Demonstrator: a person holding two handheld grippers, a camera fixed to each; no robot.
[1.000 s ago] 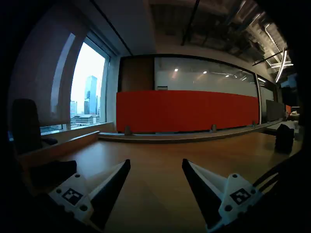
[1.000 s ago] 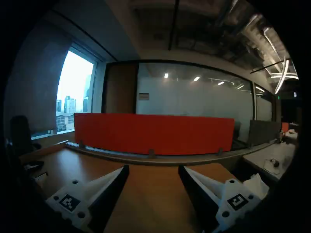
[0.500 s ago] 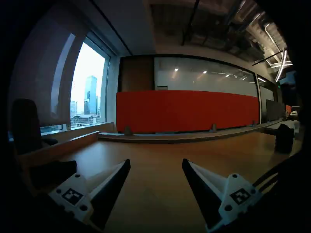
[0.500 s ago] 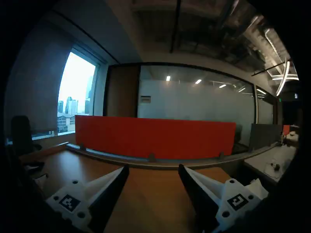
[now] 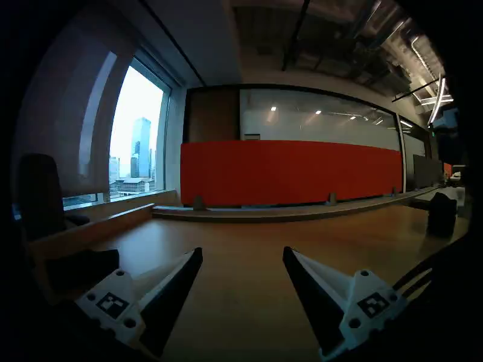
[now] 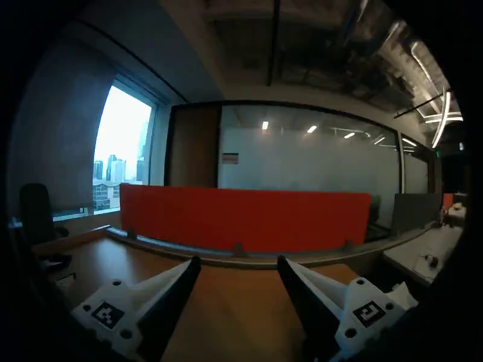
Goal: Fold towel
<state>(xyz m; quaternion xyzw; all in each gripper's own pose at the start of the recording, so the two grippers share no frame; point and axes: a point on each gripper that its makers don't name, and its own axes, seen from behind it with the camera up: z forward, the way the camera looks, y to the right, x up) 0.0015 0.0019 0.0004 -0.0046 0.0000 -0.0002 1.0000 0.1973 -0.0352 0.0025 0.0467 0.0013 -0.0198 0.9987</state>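
Towel (image 6: 406, 295) lower in right gripper view

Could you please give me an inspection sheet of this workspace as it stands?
Surface: wooden desk, bare where visible.
Job's things: nothing seen.
Clutter: dark object towards the desk's far side; white crumpled item, kind unclear.
Grippers: left gripper open, empty; right gripper open, empty.
Cables: dark strands, possibly cable.
Surroundings: red divider, window, office chair.
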